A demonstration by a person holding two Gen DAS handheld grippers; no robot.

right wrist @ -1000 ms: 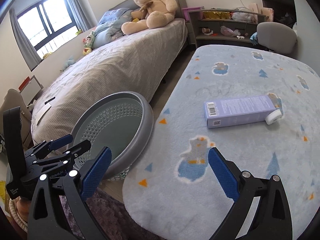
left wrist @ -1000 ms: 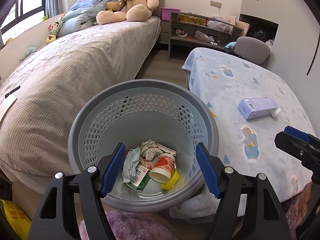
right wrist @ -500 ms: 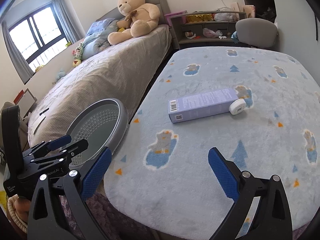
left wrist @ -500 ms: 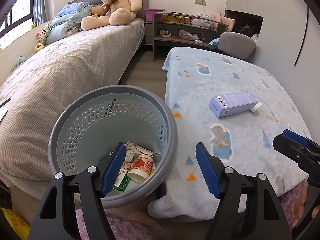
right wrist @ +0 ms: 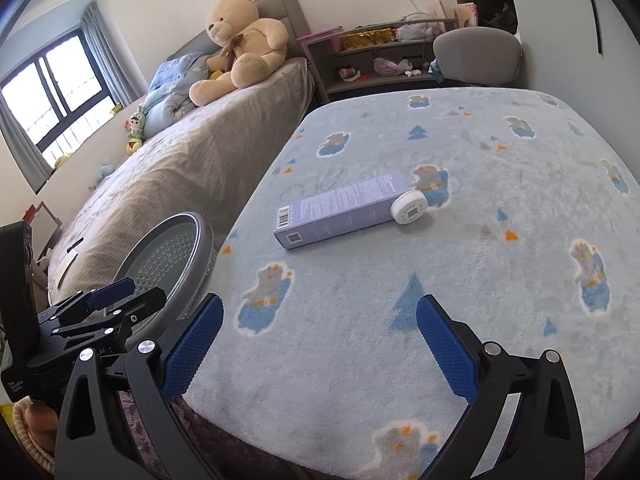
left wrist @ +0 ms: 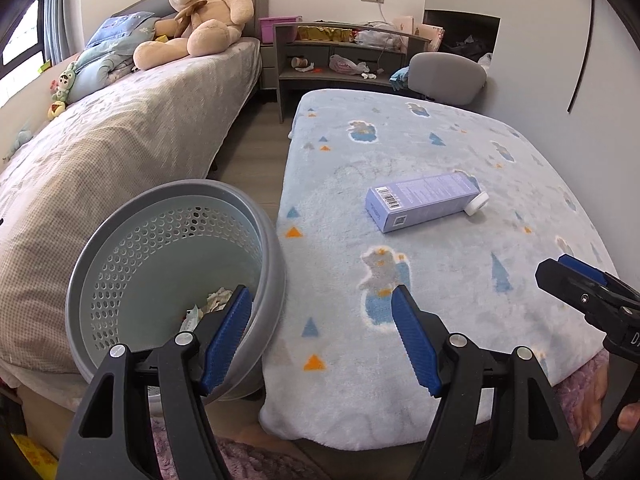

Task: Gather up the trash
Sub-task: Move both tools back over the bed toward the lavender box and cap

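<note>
A lilac carton lies flat on the blue blanket-covered table, with a small white round cap touching its far end. A grey perforated wastebasket stands by the table's left edge, with crumpled trash in its bottom. My left gripper is open and empty, over the gap between basket rim and table. My right gripper is open and empty over the table's near part, short of the carton. Its tip shows at the left wrist view's right edge.
A bed with a grey cover runs along the left, with a big teddy bear at its head. A shelf unit and a grey chair stand beyond the table. A purple rug lies below.
Both grippers have swung to the right, from over the basket toward the table. The carton and cap now sit closer to the middle of both views. Both stay open.
</note>
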